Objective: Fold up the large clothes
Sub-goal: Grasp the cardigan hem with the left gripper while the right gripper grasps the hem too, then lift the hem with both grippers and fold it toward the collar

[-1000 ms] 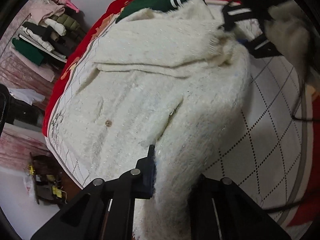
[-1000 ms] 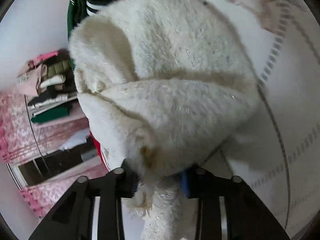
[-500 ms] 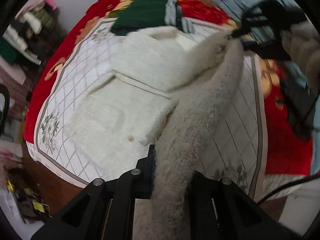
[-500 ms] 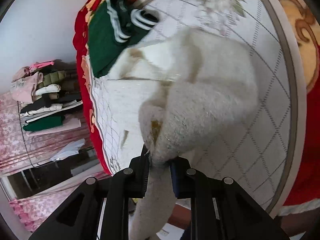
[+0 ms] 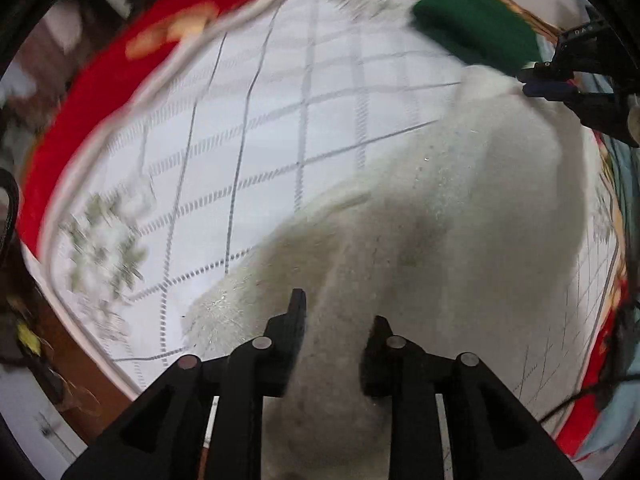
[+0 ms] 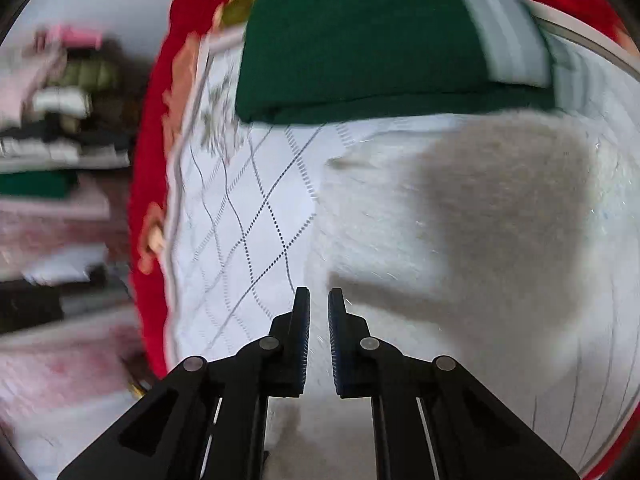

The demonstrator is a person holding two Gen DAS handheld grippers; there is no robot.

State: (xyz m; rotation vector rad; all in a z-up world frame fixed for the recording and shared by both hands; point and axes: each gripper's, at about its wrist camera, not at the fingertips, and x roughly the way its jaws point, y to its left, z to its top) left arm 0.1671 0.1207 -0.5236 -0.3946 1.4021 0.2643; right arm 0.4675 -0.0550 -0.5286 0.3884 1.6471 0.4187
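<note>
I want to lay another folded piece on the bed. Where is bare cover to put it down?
The widest bare patch of the white quilted cover lies between the fluffy white garment and the red border. A narrower strip shows between the garment's edge and the red border. The far end is crowded: the folded green garment lies close behind the white one.

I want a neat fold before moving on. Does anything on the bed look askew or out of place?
The fuzzy white garment lies bunched and rumpled, one end between the left gripper fingers. Its far edge sits against the folded green sweater. No damage visible.
</note>
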